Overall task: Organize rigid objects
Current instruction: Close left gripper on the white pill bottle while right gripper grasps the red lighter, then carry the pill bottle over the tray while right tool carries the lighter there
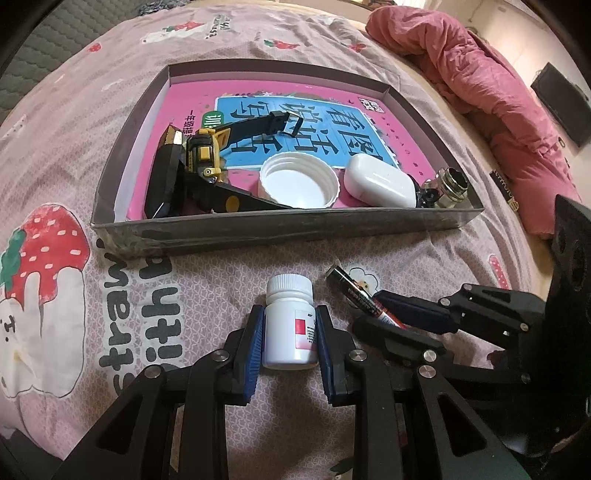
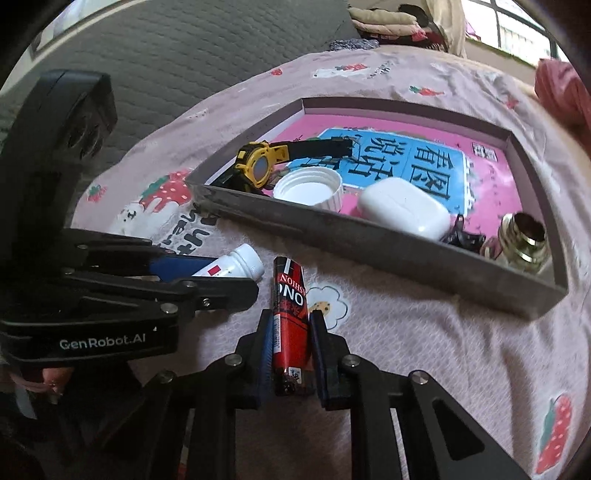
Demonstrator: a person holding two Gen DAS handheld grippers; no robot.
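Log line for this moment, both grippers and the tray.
left gripper: shut on white bottle | right gripper: shut on lighter | both outside tray

left wrist: close, angled down at bed | right wrist: same | shared: tray (image 1: pixel 258 225), bottle (image 1: pixel 290 325), lighter (image 2: pixel 290 317)

Soft daylight, window (image 2: pixel 517 26) glare top right, fisheye-bent dark corners, mostly sharp

I see a white bottle (image 1: pixel 290 326) with a red label patch, a red-and-black lighter (image 2: pixel 290 325), a yellow-and-black watch (image 2: pixel 258 166), and a pink strawberry-print sheet (image 1: pixel 110 92).
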